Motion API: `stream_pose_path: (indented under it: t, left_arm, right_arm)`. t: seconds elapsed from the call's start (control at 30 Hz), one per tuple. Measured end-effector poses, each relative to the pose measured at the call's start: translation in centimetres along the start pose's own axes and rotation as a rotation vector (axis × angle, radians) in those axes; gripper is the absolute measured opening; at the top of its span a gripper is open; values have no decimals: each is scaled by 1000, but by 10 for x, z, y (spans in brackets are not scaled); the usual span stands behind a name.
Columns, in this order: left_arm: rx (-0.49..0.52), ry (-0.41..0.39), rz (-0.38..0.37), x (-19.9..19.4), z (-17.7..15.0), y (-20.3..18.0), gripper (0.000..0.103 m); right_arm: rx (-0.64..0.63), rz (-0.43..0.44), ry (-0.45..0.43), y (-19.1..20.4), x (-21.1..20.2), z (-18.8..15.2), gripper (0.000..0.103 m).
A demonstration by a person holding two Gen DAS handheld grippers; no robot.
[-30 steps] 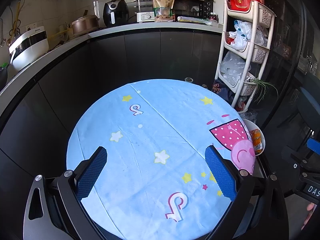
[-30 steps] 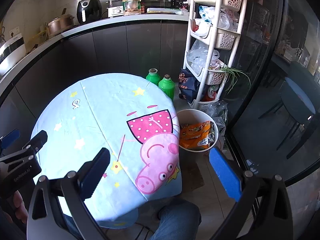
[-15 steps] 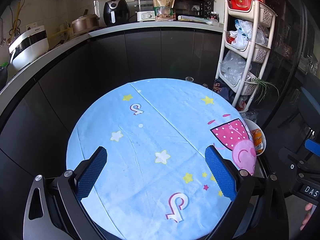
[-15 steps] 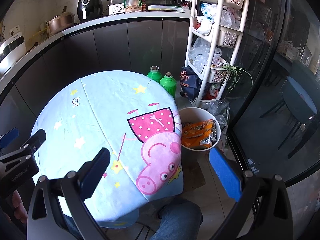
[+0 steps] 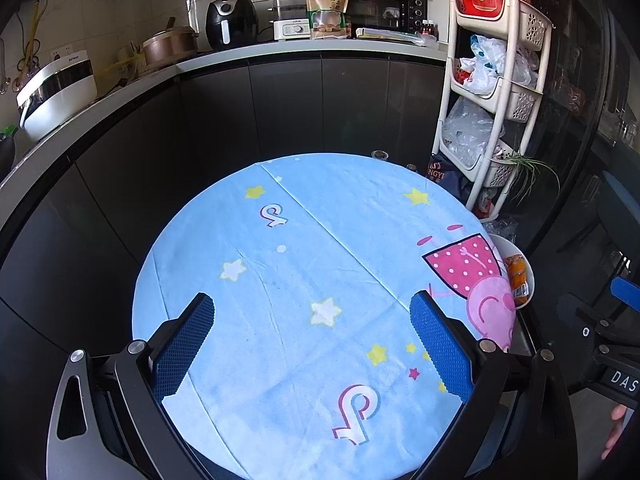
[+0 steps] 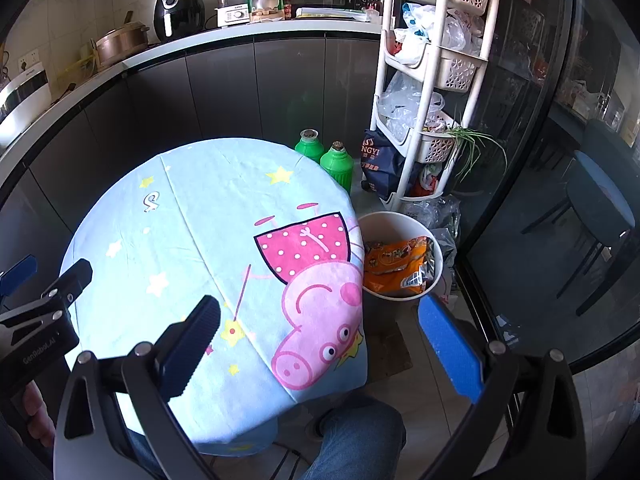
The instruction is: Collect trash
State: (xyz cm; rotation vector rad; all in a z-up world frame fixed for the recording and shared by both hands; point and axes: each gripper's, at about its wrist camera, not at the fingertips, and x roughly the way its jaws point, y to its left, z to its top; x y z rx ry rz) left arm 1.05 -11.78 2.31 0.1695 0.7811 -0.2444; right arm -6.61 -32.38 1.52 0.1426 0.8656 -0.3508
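- The round surface (image 5: 304,280), draped in a pale blue cartoon tablecloth (image 6: 224,216), fills the middle of both views. Nothing lies on top of it in either picture, so judged from this, the collecting looks finished or all but finished.
- The dark cabinets (image 5: 280,120) curve round the far side of the surface, well apart from it; a white tiered rack (image 6: 432,80) stands beyond the far right edge, leaving a strip of floor (image 6: 424,360) on the right where the bin sits.
- The white bin (image 6: 404,224) stands on the floor just beside the right edge of the cloth, below the level of the surface. Its rim is open and unobstructed from above.
- The trash, orange snack wrappers (image 6: 396,268), lies inside the bin, filling most of what shows of its inside. No other loose trash is visible on the floor close by, though the space under the cloth is hidden.
- Two green bottles (image 6: 336,164) stand on the floor behind the far edge of the surface; whether they count as trash I cannot tell.
- The left tongs (image 5: 312,348) hang above the near half of the surface, spread wide, with nothing between the blue pads.
- The right tongs (image 6: 320,348) hang over the near right edge of the cloth, also spread wide and empty, with free room down toward the bin.
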Motion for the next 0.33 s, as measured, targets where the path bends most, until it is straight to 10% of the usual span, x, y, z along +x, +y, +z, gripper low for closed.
stream_pose_path:
  t: [0.33]
  left_arm:
    - [0, -2, 8, 0, 0, 2, 95]
  right_arm:
    - [-1, 1, 0, 0, 0, 1, 100]
